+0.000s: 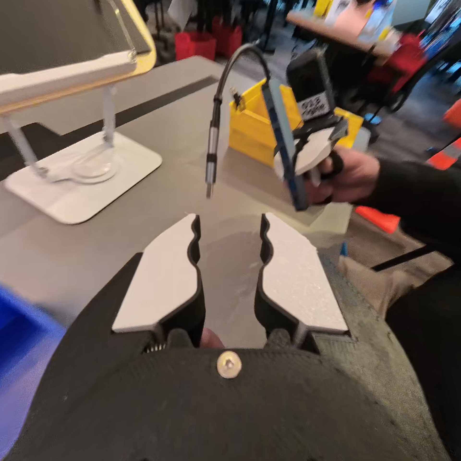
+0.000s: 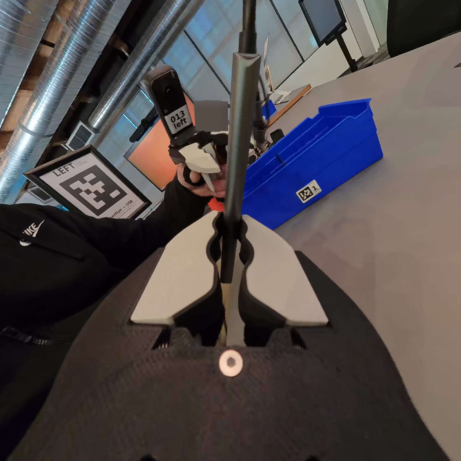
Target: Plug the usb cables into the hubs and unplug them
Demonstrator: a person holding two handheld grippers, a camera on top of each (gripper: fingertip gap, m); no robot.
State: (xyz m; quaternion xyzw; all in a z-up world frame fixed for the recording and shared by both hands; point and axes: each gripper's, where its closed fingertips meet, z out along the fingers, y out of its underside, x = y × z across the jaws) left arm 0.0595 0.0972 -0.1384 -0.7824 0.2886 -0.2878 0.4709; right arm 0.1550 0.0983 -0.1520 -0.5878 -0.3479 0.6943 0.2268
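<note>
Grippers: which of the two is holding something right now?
The right gripper, shut on the slim USB hub with its cable dangling; the left gripper is open and empty.

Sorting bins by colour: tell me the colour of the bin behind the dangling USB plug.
Yellow bin, clearest in the left wrist view.

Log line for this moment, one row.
left gripper: open, empty | right gripper: shut on hub | hub's cable plug: dangling free above table
</note>
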